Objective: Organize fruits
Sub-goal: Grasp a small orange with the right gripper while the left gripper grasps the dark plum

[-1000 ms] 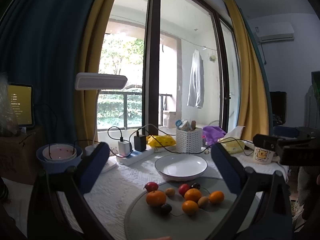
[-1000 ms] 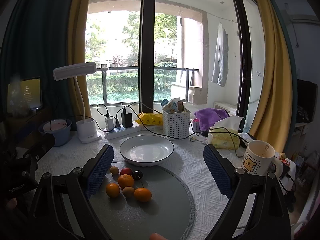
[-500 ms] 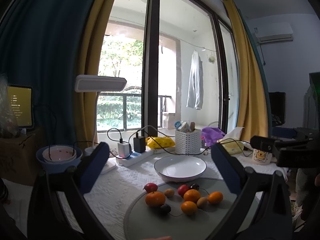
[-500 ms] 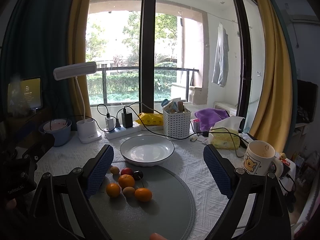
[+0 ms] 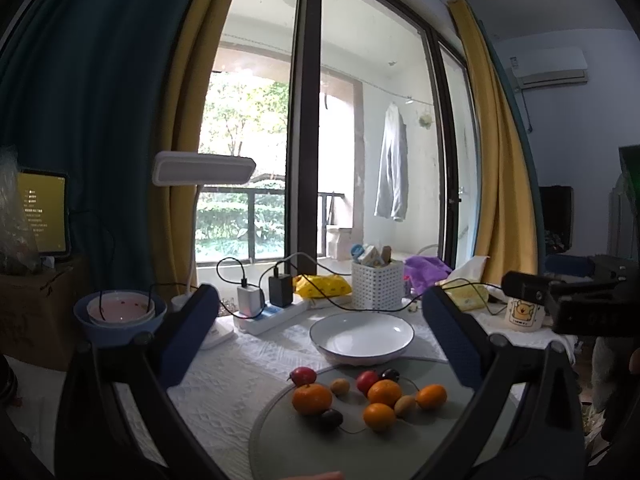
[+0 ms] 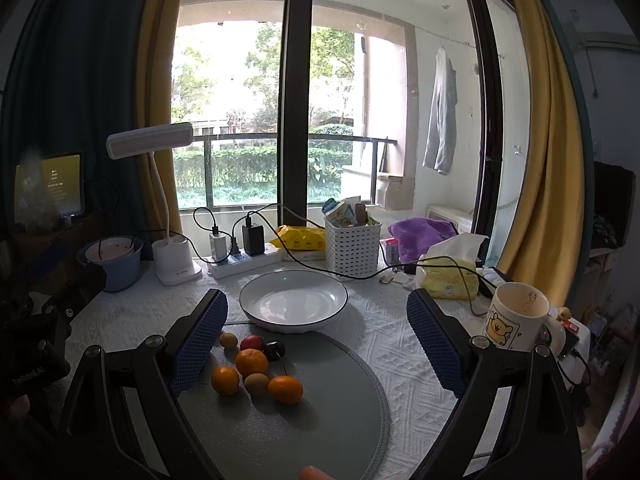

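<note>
Several small fruits lie in a cluster on a round grey mat [image 5: 400, 448] [image 6: 320, 412]: oranges [image 5: 311, 399] [image 6: 251, 362], red fruits [image 5: 303, 376] [image 6: 251, 343], brown kiwis [image 5: 340, 387] [image 6: 256, 383] and dark plums [image 5: 330, 419] [image 6: 274, 349]. An empty white plate [image 5: 361, 337] [image 6: 293, 302] stands just behind the mat. My left gripper [image 5: 320, 320] is open and empty, above the table before the fruits. My right gripper [image 6: 318, 320] is open and empty, held over the mat, its left finger beside the fruits.
Behind the plate are a power strip with chargers [image 6: 244, 258], a white basket [image 6: 352, 246], a desk lamp [image 6: 176, 264] and a blue bowl [image 6: 116, 260]. A tissue pack [image 6: 450, 276] and a bear mug [image 6: 514, 318] stand at the right. The right gripper's body shows in the left wrist view [image 5: 580, 304].
Both views have shifted only slightly; the fruits and plate have not moved, and both grippers stay open.
</note>
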Tool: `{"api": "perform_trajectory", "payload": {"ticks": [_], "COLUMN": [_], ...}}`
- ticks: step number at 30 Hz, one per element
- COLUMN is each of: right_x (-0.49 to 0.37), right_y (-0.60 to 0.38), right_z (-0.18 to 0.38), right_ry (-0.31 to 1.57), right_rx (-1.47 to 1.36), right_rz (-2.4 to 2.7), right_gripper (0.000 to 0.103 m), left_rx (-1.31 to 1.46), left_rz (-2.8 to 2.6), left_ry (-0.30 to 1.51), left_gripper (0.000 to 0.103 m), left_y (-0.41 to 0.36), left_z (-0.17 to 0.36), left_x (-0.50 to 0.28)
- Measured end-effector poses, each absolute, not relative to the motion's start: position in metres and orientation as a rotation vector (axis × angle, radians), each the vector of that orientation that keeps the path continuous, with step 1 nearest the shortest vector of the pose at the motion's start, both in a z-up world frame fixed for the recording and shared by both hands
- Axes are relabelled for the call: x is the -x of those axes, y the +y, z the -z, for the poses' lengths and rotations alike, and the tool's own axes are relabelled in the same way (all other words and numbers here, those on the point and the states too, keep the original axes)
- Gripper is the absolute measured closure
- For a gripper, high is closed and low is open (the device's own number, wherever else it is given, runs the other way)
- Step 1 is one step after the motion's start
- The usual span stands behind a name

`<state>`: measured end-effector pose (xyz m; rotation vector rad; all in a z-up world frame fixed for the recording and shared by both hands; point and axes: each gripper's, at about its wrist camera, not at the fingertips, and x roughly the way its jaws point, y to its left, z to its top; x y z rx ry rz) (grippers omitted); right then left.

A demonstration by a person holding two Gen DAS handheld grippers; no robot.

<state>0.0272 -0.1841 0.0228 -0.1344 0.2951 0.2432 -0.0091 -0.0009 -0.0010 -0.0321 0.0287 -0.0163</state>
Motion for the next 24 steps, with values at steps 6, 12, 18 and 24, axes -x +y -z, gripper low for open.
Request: {"api": "perform_trajectory", "payload": {"ticks": [6, 12, 18, 24], "right_x": [-0.031, -0.046, -0.072, -0.094], "right_y": [-0.181, -0.18, -0.184, -0.179], "right_z": [-0.022, -0.011, 0.015, 0.051], "right_ry": [0.303, 0.348, 0.466, 0.609], "right_rx": [0.148, 0.19, 0.225, 0.234], "right_rz": [-0.256, -0.29, -0.345, -0.425], "right_gripper": [0.01, 0.01, 0.015, 0.032], "left_rx": [0.027, -0.022, -0.001, -0.004], "left_rz": [0.013, 0.013, 0.037, 0.064], "left_ry": [0.039, 0.135, 0.36, 0.503], "left_gripper": [0.001, 0.001, 0.001, 0.001], "left_y": [-0.002, -0.01, -0.007, -0.012], "left_z": [0.001, 0.008, 0.029, 0.048], "left_x": [0.009, -0.009, -0.048, -0.068]}}
